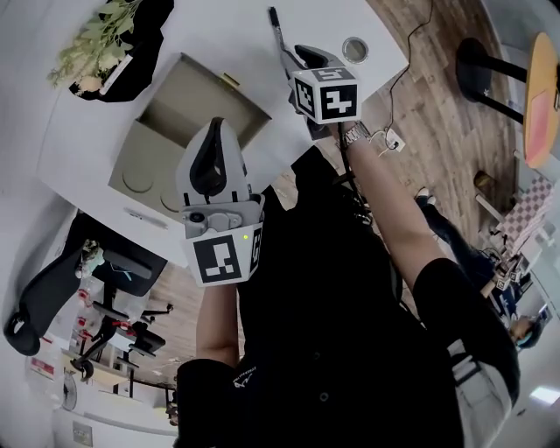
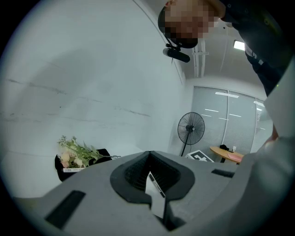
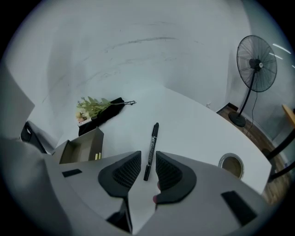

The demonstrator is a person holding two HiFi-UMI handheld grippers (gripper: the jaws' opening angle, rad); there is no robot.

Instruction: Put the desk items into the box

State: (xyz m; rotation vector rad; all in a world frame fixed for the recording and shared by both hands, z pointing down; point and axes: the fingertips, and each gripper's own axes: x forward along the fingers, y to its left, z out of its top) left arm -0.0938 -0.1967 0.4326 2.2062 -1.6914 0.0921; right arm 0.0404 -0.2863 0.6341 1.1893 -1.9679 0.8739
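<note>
A black marker pen (image 1: pixel 274 24) lies on the white desk (image 1: pixel 223 35). My right gripper (image 1: pixel 290 59) hovers just over its near end. In the right gripper view the pen (image 3: pixel 152 143) runs away from me and its near end sits in the narrow gap of the right gripper (image 3: pixel 148 159), which is open and not touching it. An open cardboard box (image 1: pixel 206 92) stands to the left, with yellow notes visible inside the box (image 3: pixel 80 150). My left gripper (image 1: pixel 214 157) is raised over the box's near corner, pointing upward. Its jaws are shut on a thin white card (image 2: pixel 155 196).
A round metal tin (image 1: pixel 354 50) sits on the desk right of the pen, near the desk's edge. A black bag of dried flowers (image 1: pixel 101 39) lies at the far left beyond the box. Wooden floor, a cable and office chairs lie past the desk edge.
</note>
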